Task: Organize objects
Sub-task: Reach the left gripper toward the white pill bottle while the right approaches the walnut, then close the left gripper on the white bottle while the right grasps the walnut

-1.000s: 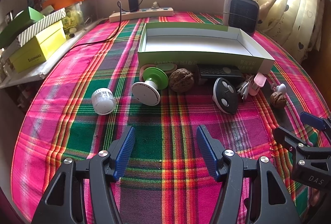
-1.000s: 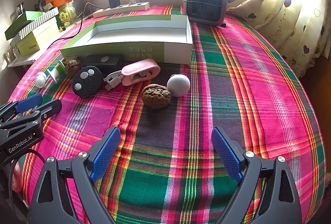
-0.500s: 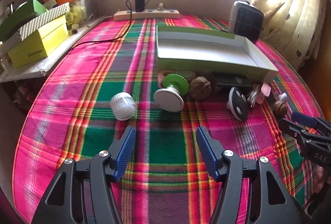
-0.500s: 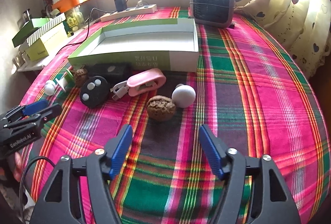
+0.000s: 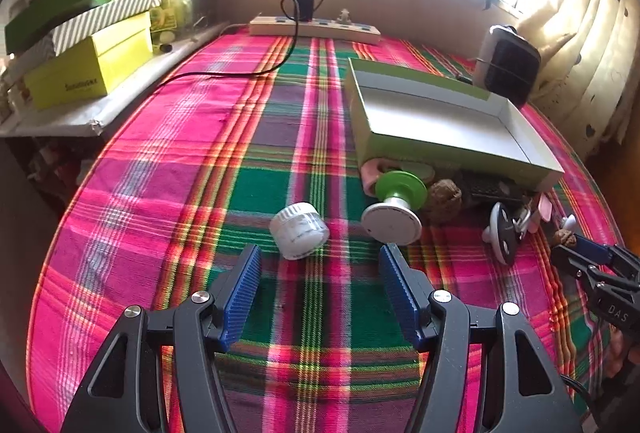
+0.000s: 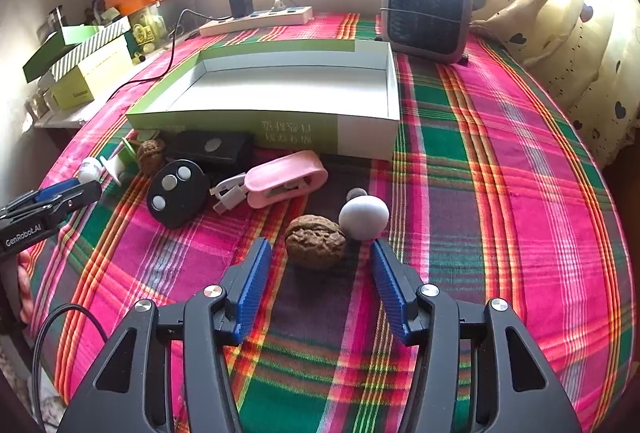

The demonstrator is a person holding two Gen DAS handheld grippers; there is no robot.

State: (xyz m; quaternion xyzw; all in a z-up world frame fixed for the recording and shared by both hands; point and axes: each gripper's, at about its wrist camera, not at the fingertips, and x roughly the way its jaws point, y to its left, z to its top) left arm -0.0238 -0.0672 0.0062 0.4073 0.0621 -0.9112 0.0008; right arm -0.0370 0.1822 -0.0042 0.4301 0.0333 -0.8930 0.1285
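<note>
You are holding both tools tilted steeply down toward the plaid-covered worktop (image 6: 500, 161). Your right tool (image 6: 320, 253) is hovering low with its blue pads (image 6: 252, 289) apart, and its jaws are closing; the nearer walnut (image 6: 316, 241) is lying just ahead of the tips, lined up with the gap, and neither pad is touching it. A white egg-shaped piece (image 6: 363, 216) is sitting just beyond and to the right of that walnut, touching or nearly so. Farther ahead and left are lying a pink holder (image 6: 286, 177) with a white cable, a black three-button remote (image 6: 176, 193) and a second walnut (image 6: 150, 156), all in front of the open green-and-white box (image 6: 280, 81).

Your left tool (image 5: 320, 261) is released, its pads wide apart with nothing between them. A small white jar (image 5: 299, 231) is lying on its side just ahead of the tips, slightly left of centre. A green-and-white spool (image 5: 394, 211) is lying ahead and to the right. Your right tool is showing at the far right edge of the left wrist view.
</note>
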